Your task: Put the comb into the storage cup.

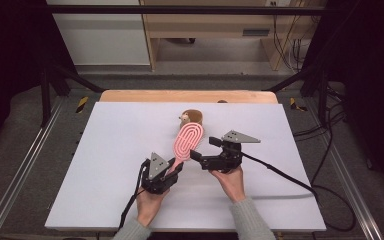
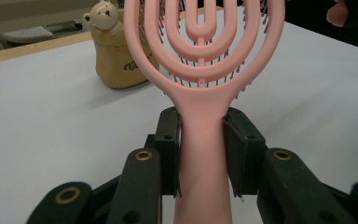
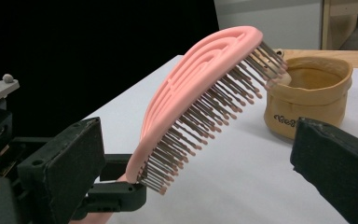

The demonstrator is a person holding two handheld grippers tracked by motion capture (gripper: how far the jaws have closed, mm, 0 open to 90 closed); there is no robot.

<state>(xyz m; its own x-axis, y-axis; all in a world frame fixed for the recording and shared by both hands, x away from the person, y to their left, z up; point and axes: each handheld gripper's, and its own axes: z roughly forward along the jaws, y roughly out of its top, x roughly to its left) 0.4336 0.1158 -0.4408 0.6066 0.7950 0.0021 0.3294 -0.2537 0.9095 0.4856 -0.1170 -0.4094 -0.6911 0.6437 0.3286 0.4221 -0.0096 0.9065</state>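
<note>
Your left gripper (image 1: 172, 169) sits nearest you, a little in from the near edge of the tabletop (image 1: 105, 150), and its jaws are clamped on the handle of the pink hairbrush (image 1: 186, 140). In the left gripper view the handle (image 2: 201, 154) stands straight up between the two pads, pressed from both sides, with the head fanning out above.

The brush's long axis runs from that handle away from you and slightly to your right, toward the far edge, and it is held tilted up off the tabletop. In the right gripper view the bristles (image 3: 205, 121) face down and toward your right gripper.

Your right gripper (image 1: 202, 151) is just beside the brush on its right, near the lower part of the head, with its jaws spread wide and holding nothing. The brush lies to its left, so that is the nearer free hand, and I judge any grasp on the head would mean closing in sideways across the long axis.

Farther on, just past the tip of the brush, stands a small tan pouch (image 1: 192, 118) with a little bear figure (image 2: 103, 15) at its rim, toward the middle of the far edge.
</note>
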